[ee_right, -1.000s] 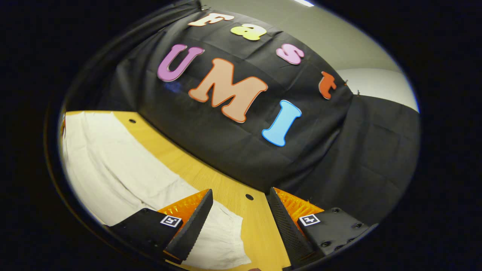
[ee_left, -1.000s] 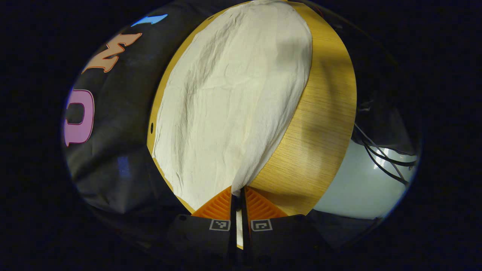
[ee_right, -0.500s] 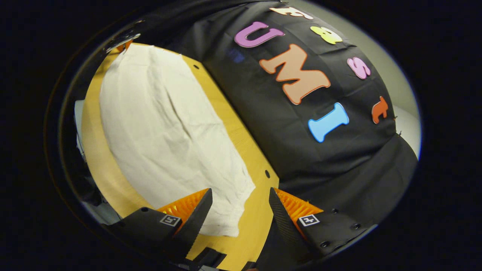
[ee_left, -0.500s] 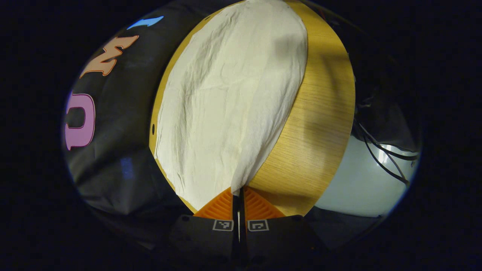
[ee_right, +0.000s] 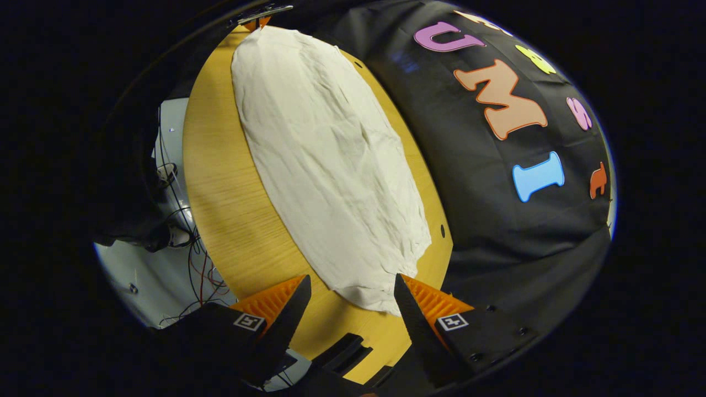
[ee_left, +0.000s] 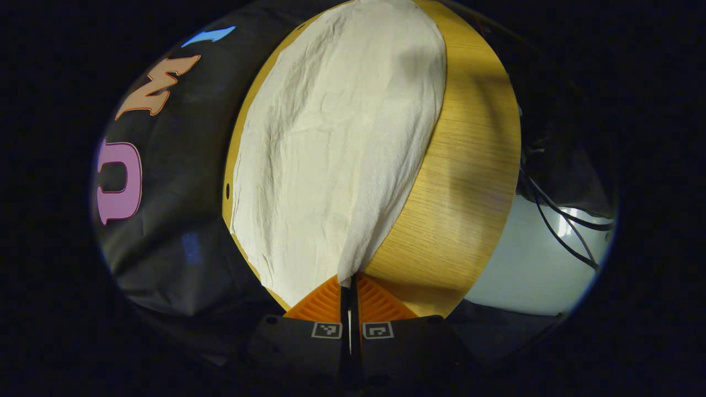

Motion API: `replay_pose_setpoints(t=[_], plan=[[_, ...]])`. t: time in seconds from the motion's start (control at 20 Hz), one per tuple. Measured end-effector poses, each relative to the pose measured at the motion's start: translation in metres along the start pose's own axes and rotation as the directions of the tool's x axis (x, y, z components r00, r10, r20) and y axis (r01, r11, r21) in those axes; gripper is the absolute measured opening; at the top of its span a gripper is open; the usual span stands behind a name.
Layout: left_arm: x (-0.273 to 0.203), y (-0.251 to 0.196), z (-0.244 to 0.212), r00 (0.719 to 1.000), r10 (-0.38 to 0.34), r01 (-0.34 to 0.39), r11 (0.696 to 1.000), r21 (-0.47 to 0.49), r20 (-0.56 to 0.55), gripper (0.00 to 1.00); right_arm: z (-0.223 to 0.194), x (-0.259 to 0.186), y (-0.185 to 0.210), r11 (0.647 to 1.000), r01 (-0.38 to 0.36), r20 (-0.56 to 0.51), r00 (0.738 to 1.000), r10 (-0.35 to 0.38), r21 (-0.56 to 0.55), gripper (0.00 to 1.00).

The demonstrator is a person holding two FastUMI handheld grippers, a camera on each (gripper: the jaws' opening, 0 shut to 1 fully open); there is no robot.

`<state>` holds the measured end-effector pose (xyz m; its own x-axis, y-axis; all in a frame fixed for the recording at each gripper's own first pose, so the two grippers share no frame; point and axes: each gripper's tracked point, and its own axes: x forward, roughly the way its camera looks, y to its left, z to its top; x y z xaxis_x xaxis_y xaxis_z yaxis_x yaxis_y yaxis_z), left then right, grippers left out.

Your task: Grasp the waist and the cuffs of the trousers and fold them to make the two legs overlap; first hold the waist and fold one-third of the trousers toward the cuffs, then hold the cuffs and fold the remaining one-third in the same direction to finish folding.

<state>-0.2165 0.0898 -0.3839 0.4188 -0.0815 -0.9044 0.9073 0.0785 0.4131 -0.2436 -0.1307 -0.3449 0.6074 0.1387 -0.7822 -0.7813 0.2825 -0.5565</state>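
A: Wooden bench (ee_right: 231, 220) carries the cream trousers (ee_right: 331, 165), which lie flat and long on it. In the right gripper view they run from about 12 o'clock down to 6 o'clock, near the edge by the black cloth.

B: Which end is which?

A: I cannot tell the waist from the cuffs. The left claw (ee_left: 349, 286) is pressed together and pinches one corner of the cloth at 6 o'clock of its own view. The right claw (ee_right: 351, 298) is spread wide, with the other end of the trousers between its fingers but not yet caught.

B: What could go wrong, in your opinion?

A: If the right claw closes too high, I think it takes only the top layer, and the legs will not overlap well. Also the pinch on the left is at a thin corner; a strong pull could let it slip out. The trousers are close to the far edge, so dragging may push them off.
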Motion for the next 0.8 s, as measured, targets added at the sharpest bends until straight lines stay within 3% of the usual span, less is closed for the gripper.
replay_pose_setpoints(t=[0.1, 0.55, 0.65, 0.7, 0.75, 0.8], plan=[[0.001, 0.0, 0.0, 1.0, 0.003, -0.003, 1.0, 0.004, -0.003, 0.0, -0.002, 0.008, 0.001, 0.999, 0.001, -0.011, 1.0, -0.002, -0.036, 1.0], [0.002, 0.001, -0.001, 1.0, 0.025, -0.025, 1.0, -0.003, -0.014, 0.0, 0.003, 0.043, -0.012, 0.996, 0.029, -0.004, 1.0, -0.03, -0.082, 0.89], [0.004, 0.002, -0.001, 0.999, 0.032, -0.032, 0.999, -0.002, -0.019, 0.0, 0.004, 0.052, -0.012, 0.995, 0.036, -0.012, 0.999, -0.038, -0.098, 0.73], [0.004, 0.002, -0.002, 0.999, 0.033, -0.033, 0.999, -0.004, -0.02, 0.0, 0.003, 0.057, -0.01, 0.995, 0.034, -0.021, 0.999, -0.036, -0.096, 0.59], [0.005, 0.002, -0.003, 0.999, 0.033, -0.033, 0.999, -0.007, -0.021, 0.0, 0.002, 0.059, -0.007, 0.996, 0.022, -0.036, 0.999, -0.025, -0.089, 0.57], [0.005, 0.003, -0.002, 0.999, 0.034, -0.034, 0.999, -0.009, -0.022, 0.0, 0.001, 0.062, -0.006, 0.996, 0.018, -0.045, 0.999, -0.021, -0.083, 0.39]])
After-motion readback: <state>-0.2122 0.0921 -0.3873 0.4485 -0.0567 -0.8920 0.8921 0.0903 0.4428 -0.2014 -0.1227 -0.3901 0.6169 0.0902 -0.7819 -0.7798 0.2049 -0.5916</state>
